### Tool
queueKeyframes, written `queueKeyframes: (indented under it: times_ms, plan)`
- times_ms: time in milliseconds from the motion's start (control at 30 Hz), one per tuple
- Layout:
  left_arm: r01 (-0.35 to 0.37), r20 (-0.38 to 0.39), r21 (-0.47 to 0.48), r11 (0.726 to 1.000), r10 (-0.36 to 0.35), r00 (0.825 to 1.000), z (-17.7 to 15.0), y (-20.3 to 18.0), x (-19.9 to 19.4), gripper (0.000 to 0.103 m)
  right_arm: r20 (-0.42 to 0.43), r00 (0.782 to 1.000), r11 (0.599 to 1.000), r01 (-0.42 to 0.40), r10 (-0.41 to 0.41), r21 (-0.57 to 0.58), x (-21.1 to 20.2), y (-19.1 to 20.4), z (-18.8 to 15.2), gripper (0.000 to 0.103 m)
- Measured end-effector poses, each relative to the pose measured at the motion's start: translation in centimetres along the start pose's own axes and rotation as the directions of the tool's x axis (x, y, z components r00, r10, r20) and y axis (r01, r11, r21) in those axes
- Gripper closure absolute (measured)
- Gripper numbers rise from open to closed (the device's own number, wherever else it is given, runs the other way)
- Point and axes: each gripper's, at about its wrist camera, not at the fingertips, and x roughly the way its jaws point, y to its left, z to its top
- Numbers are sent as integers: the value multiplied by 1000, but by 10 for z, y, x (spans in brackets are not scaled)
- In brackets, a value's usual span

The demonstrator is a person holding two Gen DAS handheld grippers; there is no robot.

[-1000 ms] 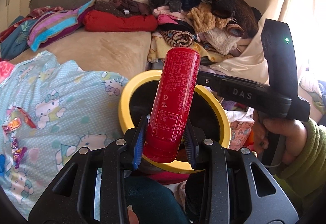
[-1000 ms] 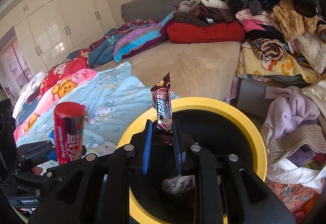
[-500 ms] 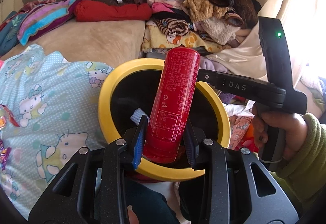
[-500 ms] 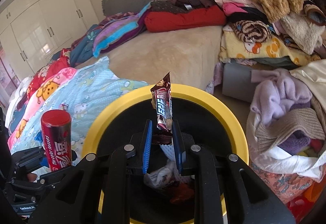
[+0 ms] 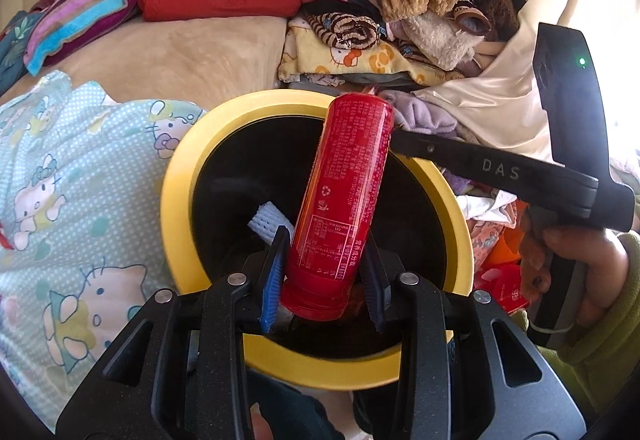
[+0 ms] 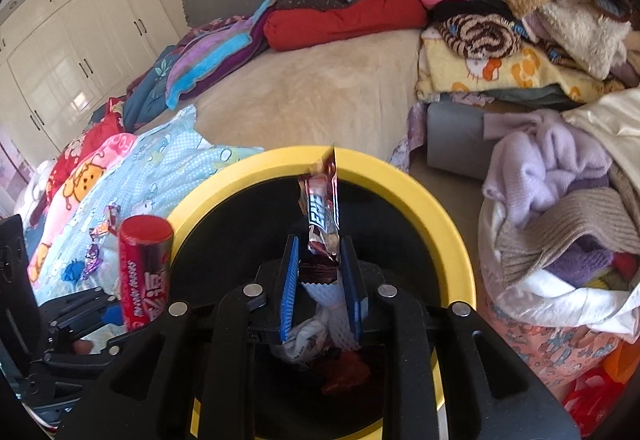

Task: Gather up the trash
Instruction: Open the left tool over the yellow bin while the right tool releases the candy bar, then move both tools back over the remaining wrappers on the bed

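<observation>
Left wrist view: your left gripper (image 5: 323,272) has its blue-padded fingers (image 5: 273,282) closed on the lower end of a red can (image 5: 344,196), which stands tilted a little toward the right of the frame, directly above the mouth of the yellow-rimmed bin (image 5: 176,208) at centre. Inside the bin a piece of white foam netting (image 5: 266,221) shows just left of the can. At the right of the frame your right hand (image 5: 576,264) holds the handle of the other gripper, whose black body crosses behind the top of the can. Right wrist view: your right gripper (image 6: 319,288) has its fingers (image 6: 289,288) closed on the lower part of a dark snack wrapper (image 6: 322,216), held upright over the bin (image 6: 444,236), with its tip reaching the far rim. Crumpled white and red trash (image 6: 320,344) lies in the bottom of the bin, below the fingers. The can (image 6: 144,272) appears at lower left of this frame, just beside the rim of the bin. Small candy wrappers (image 6: 100,236) lie on the pale blue cartoon-print blanket (image 6: 160,168) on the bed (image 6: 320,96) at left. A heap of clothes (image 6: 500,0) fills the upper right.
</observation>
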Motion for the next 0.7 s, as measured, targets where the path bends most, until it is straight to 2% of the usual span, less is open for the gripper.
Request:
queueKeyframes:
  times_ms: [33, 67, 100, 167, 200, 267, 367, 467, 700]
  plan:
    - [-2, 3, -9, 1000, 2, 1000, -1, 1, 1, 75, -6, 1000, 1000, 6, -6, 7, 1, -1, 0, 73]
    - [-3, 3, -17, 1000, 3, 1000, -1, 2, 2, 67, -8, 1000, 1000, 10, -10, 14, 1, -2, 0, 62]
    - [-2, 3, -26, 1000, 2, 1000, -1, 3, 2, 60, -4, 1000, 1000, 9, -9, 23, 1, -3, 0, 58]
    - [-10, 18, -35, 999, 11, 1000, -3, 5, -1, 32, -1, 1000, 999, 8, -7, 33, 0, -4, 0, 57]
    - [-10, 29, -39, 999, 12, 999, -3, 5, -5, 27, 3, 1000, 999, 11, -11, 38, -1, -4, 1, 55]
    - [-17, 49, -51, 999, 20, 999, -4, 8, -11, 11, 14, 1000, 999, 12, -13, 50, -3, -4, 2, 50]
    - [-34, 95, -75, 997, 41, 995, -5, 14, -27, 11, 31, 999, 999, 14, -16, 46, -7, 0, 3, 48]
    - [-60, 126, -89, 994, 71, 989, -5, 17, -39, 11, 62, 998, 1000, 11, -13, 29, -13, 10, 4, 41]
    - [-136, 206, -122, 983, 159, 966, -8, 29, -73, 11, 112, 994, 1000, -14, 17, -26, -25, 40, 6, 37]
